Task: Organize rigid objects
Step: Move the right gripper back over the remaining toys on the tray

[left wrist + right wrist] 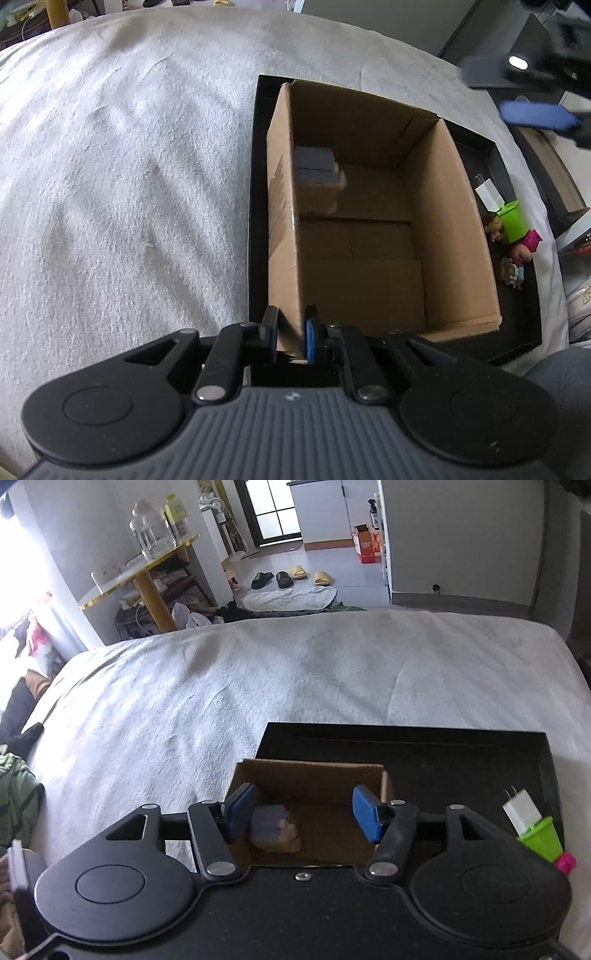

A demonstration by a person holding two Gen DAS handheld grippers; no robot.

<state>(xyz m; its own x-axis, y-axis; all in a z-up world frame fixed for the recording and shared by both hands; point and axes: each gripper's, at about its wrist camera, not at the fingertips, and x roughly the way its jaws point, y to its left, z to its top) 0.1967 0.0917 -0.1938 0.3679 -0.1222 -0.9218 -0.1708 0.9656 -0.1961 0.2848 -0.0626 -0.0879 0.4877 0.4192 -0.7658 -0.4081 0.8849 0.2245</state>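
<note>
Cardboard box, open at the top, sits in the left part of a shallow black tray on a bed covered with a pale grey blanket. Seen from the left wrist camera, the left gripper is closed on the near end of the box's left wall, one blue-padded finger outside and one inside the cardboard. Inside, against the left wall toward the far end, lies a small stack of grey-purple blocks; the rest of the box floor is bare cardboard. On the tray's right strip, beside the box, stand a white plug adapter, a lime-green cup, a pink toy and two or three small figurines, all close together. The right wrist camera shows the right gripper hovering above the box, its blue pads spread wide apart with nothing between them; the stacked blocks show below, nearer the left finger. To the right in that view, the adapter rests against the green cup, with the pink toy just beyond. Past the bed's far edge are a round yellow-rimmed table and slippers on the floor.
</note>
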